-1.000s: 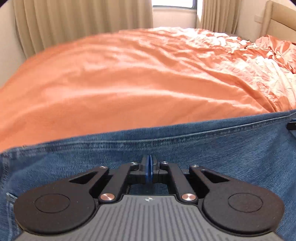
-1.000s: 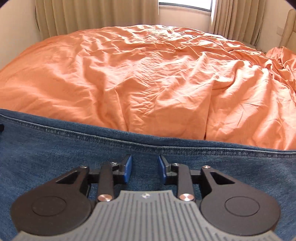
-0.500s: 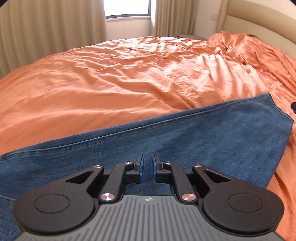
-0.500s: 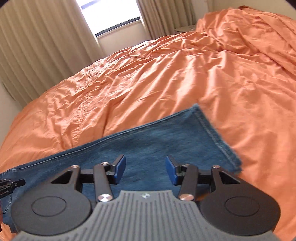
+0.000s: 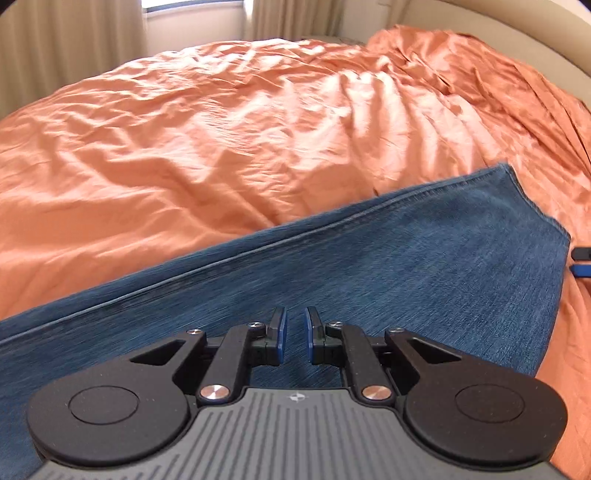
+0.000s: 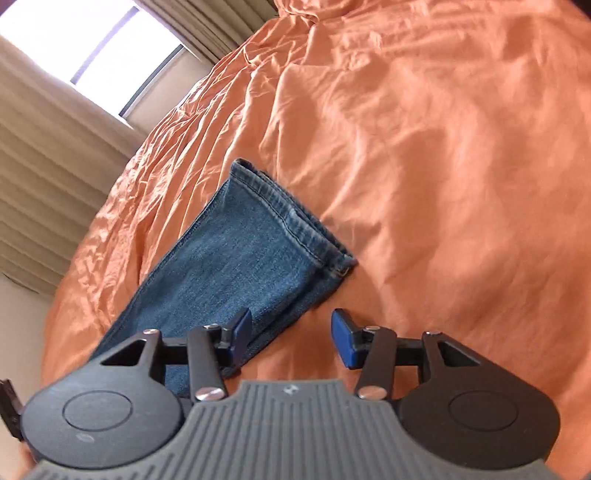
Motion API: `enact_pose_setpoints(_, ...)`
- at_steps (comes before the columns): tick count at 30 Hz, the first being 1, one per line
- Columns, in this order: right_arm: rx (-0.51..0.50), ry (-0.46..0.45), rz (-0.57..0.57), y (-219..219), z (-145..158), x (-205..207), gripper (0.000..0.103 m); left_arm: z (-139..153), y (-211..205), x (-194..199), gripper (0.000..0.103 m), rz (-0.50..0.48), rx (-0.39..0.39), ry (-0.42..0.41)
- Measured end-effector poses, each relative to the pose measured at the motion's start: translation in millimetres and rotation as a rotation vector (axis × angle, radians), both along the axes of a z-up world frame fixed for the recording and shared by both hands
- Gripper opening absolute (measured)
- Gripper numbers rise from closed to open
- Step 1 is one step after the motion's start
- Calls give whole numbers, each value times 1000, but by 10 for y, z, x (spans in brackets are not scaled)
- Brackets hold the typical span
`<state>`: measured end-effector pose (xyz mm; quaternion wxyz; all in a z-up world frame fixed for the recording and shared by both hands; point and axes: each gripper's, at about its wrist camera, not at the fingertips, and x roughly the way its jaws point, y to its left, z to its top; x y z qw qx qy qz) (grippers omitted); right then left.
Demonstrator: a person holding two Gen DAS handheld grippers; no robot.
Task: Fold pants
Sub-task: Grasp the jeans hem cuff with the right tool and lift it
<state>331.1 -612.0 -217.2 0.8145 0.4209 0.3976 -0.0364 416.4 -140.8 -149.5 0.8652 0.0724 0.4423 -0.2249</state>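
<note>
Blue jeans (image 5: 369, 266) lie flat on the orange bed cover, one leg stretched out to its hem (image 6: 295, 221). My left gripper (image 5: 294, 334) hovers over the middle of that leg, its blue pads a narrow gap apart with nothing between them. My right gripper (image 6: 291, 326) is open wide near the hem end. Its left finger (image 6: 242, 325) is over the leg's near edge and its right finger (image 6: 343, 332) is over bare cover. No denim is pinched. A tip of the right gripper (image 5: 581, 262) shows just past the hem in the left wrist view.
The rumpled orange bed cover (image 5: 258, 129) spreads all around the jeans. Beige curtains (image 6: 55, 166) and a bright window (image 6: 74, 40) stand behind the bed. A padded headboard (image 5: 498, 33) rises at the far right.
Both grippers slid along the leg toward the hem. The left pads went from shut to slightly apart. The right jaws widened and that gripper rolled, so its view is now tilted.
</note>
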Motion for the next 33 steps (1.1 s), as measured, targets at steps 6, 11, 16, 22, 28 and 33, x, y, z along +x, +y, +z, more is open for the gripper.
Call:
enact_pose_setpoints(6,212,-82,-127,-226,-412,31,34,-166,-356,183,13,-35,11,-18)
enact_pose_setpoints(11,219,-115,-135,-251,-474,32,10,-228,-528,413,10,-22,25,-26)
enact_pose_setpoints(16,142,-112,-104,-213,-395,95,6,-304,-613,547,6,-25,42,-25)
enact_pose_setpoints(22,85,-97,-106,-178,-347,189,2,-203,-642,492,6,31,32,-29)
enact_pose_setpoints(28,2,-114,-73,-114,-74,182,1,-67,-704,-8,6,15,24,-17)
enact_pose_setpoints(33,-68,-128,-52,-24,162,215,1,-110,-691,-528,6,16,1,12)
